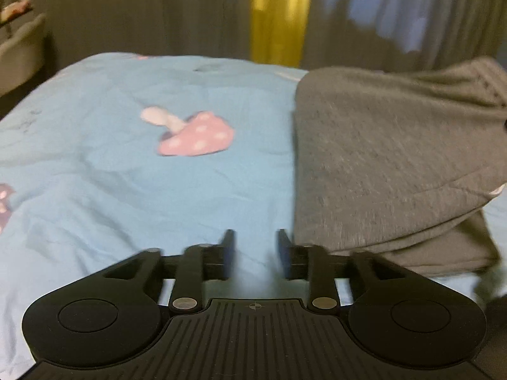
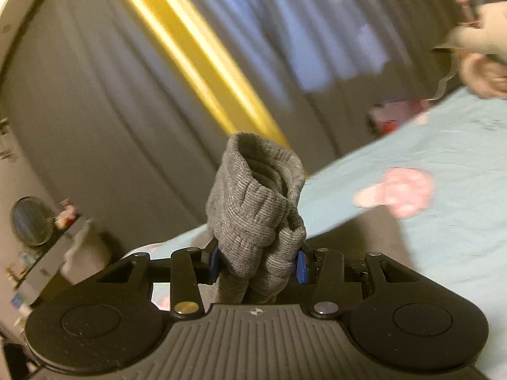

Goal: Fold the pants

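Note:
The grey pants [image 1: 389, 164] lie partly folded on the right of the light blue bedspread [image 1: 133, 171], with their far right part lifted. My left gripper [image 1: 256, 247] is open and empty, just left of the pants' near edge and low over the bed. My right gripper [image 2: 258, 261] is shut on a bunched ribbed cuff or waistband of the pants [image 2: 256, 199] and holds it up above the bed [image 2: 427, 253]. More grey fabric hangs below it.
The bedspread has pink mushroom prints [image 1: 196, 134]. Grey curtains with a yellow strip [image 1: 279, 15] hang behind the bed. A dresser with a round mirror [image 2: 31, 221] stands at the left, and a plush toy [image 2: 484, 63] sits at the bed's far right.

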Available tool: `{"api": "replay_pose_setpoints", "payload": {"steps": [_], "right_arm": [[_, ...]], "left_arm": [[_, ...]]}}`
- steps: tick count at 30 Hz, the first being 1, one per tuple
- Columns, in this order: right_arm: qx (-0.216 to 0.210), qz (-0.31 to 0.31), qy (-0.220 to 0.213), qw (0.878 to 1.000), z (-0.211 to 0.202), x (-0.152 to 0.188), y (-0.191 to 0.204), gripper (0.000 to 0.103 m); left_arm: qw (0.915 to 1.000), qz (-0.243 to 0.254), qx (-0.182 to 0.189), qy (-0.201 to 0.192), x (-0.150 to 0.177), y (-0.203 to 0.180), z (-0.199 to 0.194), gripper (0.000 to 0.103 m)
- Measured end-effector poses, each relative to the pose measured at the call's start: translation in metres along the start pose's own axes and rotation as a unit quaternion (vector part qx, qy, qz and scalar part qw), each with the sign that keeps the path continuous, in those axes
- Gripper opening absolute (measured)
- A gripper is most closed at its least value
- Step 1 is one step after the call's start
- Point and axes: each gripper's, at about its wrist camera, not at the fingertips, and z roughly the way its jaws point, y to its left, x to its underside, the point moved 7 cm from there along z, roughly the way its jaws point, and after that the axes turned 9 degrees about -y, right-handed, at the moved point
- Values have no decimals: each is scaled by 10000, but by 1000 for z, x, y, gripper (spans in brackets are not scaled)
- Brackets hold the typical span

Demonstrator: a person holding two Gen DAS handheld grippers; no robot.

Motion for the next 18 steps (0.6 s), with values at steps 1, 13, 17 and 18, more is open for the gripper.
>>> {"api": "replay_pose_setpoints", "payload": {"steps": [1, 13, 17, 18], "right_arm": [[179, 79, -2, 9998, -3, 1, -12, 50], [551, 1548, 643, 9843, 13, 56, -96, 84], [418, 1742, 685, 9814, 18, 62, -98, 84], [394, 1770, 661, 9812, 17, 62, -98, 83]], "left_arm": [[9998, 108, 148, 81, 1, -8, 1, 63], [9943, 701, 508, 621, 14, -67, 27, 86], [9923, 1101, 501, 254, 18, -94, 25, 90], [9927, 1150, 307, 192, 19, -96, 30, 89]]}}
